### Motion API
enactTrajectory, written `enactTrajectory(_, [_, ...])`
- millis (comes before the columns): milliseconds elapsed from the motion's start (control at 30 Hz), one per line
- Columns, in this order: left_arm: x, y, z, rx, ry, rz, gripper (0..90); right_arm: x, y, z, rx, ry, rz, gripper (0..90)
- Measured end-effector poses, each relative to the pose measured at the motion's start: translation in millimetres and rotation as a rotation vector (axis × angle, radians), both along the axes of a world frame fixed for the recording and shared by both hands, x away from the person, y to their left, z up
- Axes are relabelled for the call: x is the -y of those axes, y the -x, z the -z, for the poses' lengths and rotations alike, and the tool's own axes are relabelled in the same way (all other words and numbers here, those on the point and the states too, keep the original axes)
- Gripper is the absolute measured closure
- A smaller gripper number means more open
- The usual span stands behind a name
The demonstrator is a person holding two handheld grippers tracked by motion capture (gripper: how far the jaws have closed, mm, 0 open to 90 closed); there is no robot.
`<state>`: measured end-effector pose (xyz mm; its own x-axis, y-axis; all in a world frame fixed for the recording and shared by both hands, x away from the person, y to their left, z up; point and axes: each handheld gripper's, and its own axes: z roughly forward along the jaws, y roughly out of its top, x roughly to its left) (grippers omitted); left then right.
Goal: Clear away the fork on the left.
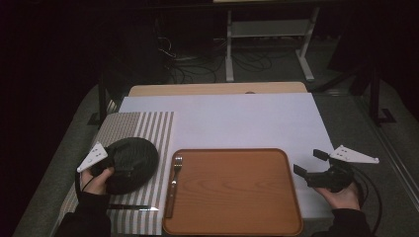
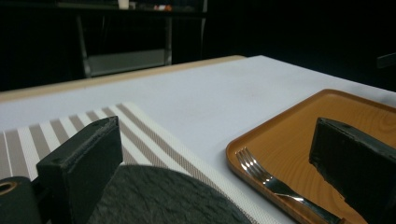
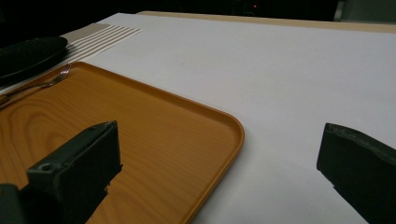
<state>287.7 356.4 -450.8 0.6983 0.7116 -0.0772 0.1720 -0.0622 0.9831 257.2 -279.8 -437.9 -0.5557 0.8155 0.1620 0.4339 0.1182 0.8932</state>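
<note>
A dark round plate lies on a striped placemat at the left. My left gripper hovers low over the plate's near side; in the left gripper view my left gripper stands open, the plate below the jaws and nothing pressed between them. A fork rests along the left edge of a wooden tray. At the tray's right edge my right gripper is open and empty. In the right gripper view, my right gripper straddles the tray's corner.
A knife lies on the placemat's near end, by my left forearm. A white cover spreads over the table behind the tray. Beyond the table stand a metal frame and loose cables on the floor.
</note>
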Motion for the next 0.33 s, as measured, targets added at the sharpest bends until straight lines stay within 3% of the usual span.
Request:
enactTrajectory(100, [-3.5, 3.3, -1.5, 0.020, -0.018, -0.014, 1.8, 0.1, 0.0, 0.0, 0.002, 0.000, 0.000, 0.0])
enactTrajectory(333, [-16.7, 7.9, 4.6, -0.004, -0.025, -0.064, 1.8, -0.3, 0.1, 0.2, 0.001, 0.001, 0.001, 0.0])
